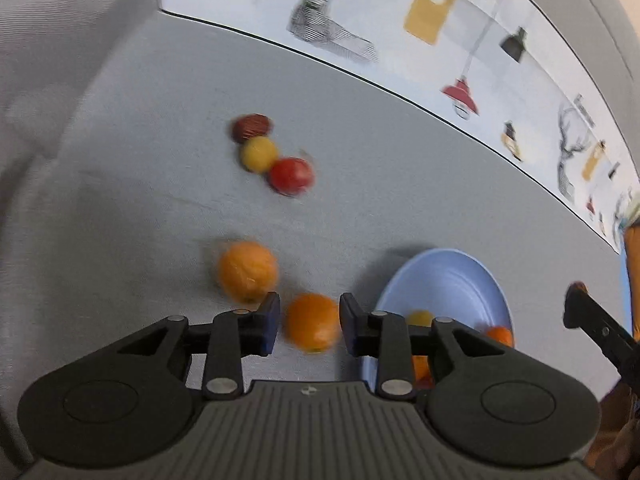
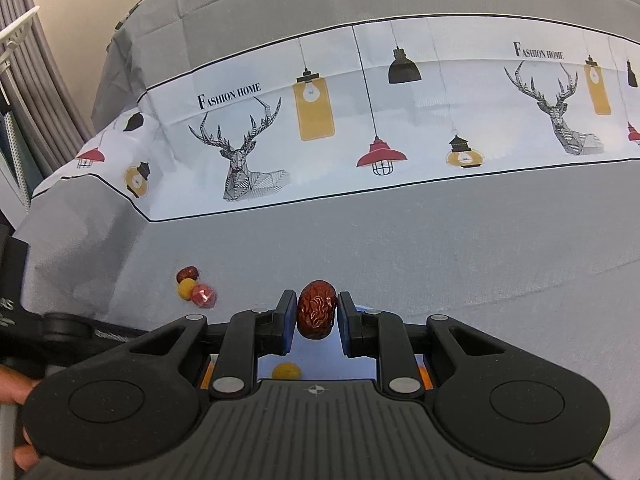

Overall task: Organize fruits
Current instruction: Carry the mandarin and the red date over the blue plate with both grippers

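The left gripper point(image 1: 309, 322) is hanging low over the grey cloth point(image 1: 400, 184) that covers the counter, its jaws standing apart with an orange point(image 1: 313, 322) sitting between them. A sliver of cloth shows on each side of the fruit, so the pads are not pressing on it; the picture is blurred, which makes the gaps hard to judge closely. Just to the far left of that fruit a second orange point(image 1: 247, 271) is lying on the cloth. Farther off, three small fruits are lying in a touching row — a dark red date point(image 1: 252, 127) at the far end, a yellow fruit point(image 1: 259, 153) in the middle and a red fruit point(image 1: 291, 176) nearest.

To the right of the left gripper a pale blue plate point(image 1: 444, 280) is resting on the cloth, with a small yellow fruit and some orange pieces showing in its near part behind the gripper's linkage.

The right gripper point(image 2: 314, 314) is pinching a wrinkled brown-red date point(image 2: 316, 309), held upright between the blue pads and above the blue plate point(image 2: 316, 354), where a small yellow fruit point(image 2: 286, 370) is lying. Far to the left in this view the same trio of small fruits point(image 2: 196, 288) is sitting on the cloth, near the printed band of deer and lamps point(image 2: 360, 120). A person's fingers point(image 2: 16, 388) are showing at the left edge.
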